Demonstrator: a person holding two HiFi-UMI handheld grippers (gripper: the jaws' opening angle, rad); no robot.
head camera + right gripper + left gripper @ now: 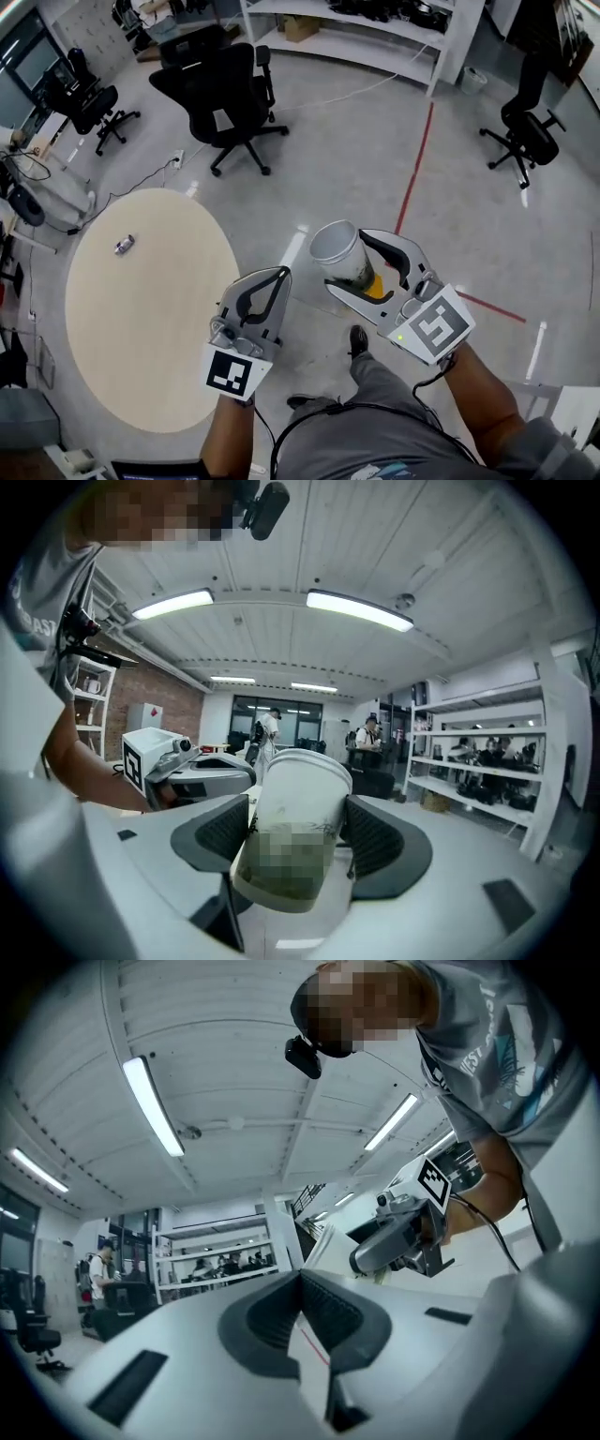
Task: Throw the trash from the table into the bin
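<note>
My right gripper (pixel 361 267) is shut on a white paper cup (pixel 339 251), held over the grey floor to the right of the table. In the right gripper view the cup (pixel 298 822) sits tilted between both pads, open mouth pointing away. My left gripper (pixel 272 283) hovers at the round beige table's (pixel 150 319) right edge with its jaws shut and nothing in them; its pads (pixel 328 1312) meet in the left gripper view. A small crumpled piece of trash (pixel 125 245) lies on the far left of the table. No bin is in view.
A black office chair (pixel 225 94) stands beyond the table, another (pixel 527 131) at far right, and a third (pixel 89 103) at far left. A red line (pixel 415 159) runs across the floor. White shelving (pixel 375 23) lines the back. Cables trail over the floor near the table.
</note>
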